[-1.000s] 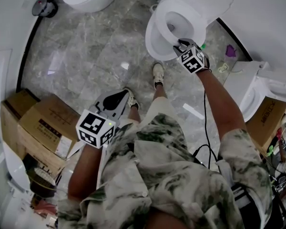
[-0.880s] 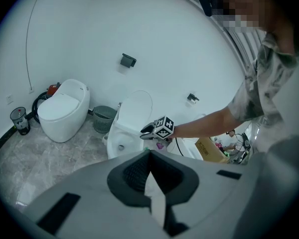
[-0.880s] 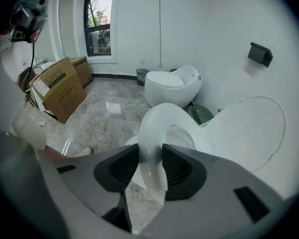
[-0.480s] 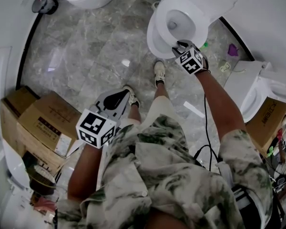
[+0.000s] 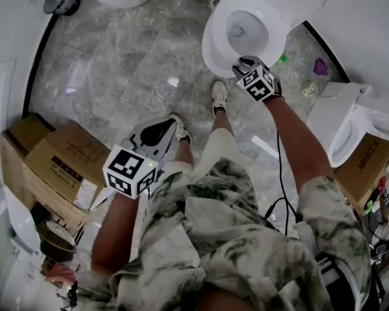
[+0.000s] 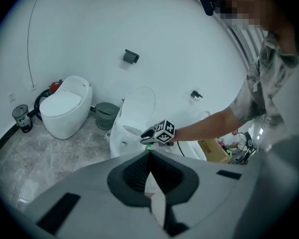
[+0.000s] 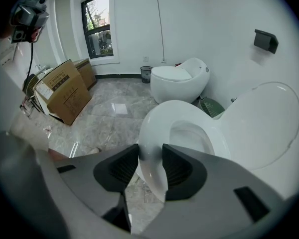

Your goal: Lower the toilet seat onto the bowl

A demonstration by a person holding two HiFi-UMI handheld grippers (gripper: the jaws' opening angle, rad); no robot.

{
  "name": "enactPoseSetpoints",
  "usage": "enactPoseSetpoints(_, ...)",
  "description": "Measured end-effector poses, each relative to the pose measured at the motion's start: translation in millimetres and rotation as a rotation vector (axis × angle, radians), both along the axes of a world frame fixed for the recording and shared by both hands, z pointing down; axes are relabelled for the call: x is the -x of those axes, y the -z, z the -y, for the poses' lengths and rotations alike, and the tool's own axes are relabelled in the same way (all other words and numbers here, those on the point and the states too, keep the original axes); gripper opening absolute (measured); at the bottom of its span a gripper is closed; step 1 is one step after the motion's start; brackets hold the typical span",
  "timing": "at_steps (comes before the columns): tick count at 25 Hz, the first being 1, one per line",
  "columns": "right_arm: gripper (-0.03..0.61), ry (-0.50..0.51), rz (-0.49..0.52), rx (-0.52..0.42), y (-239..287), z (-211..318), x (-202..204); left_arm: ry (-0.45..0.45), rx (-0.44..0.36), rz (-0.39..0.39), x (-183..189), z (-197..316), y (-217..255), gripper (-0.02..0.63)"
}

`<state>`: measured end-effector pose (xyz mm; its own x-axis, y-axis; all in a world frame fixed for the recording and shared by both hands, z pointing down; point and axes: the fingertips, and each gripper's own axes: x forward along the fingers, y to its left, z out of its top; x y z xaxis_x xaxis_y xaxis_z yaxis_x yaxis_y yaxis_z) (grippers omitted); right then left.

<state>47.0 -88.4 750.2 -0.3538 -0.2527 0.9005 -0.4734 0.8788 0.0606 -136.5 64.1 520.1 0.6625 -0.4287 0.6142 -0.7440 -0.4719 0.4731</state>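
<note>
With the right gripper [image 7: 150,166] clamped on the front rim of the glossy white oval toilet seat [image 7: 148,126], low over the white ceramic bowl [image 7: 189,134], and the left gripper [image 6: 148,176] pinched together, empty, well back from the bowl, the slick rim could slip free and slam down.

Grey marbled floor tiles [image 5: 136,63] catch a patch of daylight under plain white walls [image 7: 189,24], with a window [image 7: 99,31] at the far end, 2 cardboard boxes [image 7: 65,93] near it, a second white toilet [image 7: 179,78], and what looks like a green bin [image 6: 107,114] beside that.
</note>
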Motion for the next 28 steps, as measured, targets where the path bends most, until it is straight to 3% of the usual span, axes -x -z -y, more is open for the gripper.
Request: enactPoseSetpoints(28,0.156,0.014,0.021,0.059,-74,-20,12,-0.098,0.068,0.012,-51,36,-61,0.023)
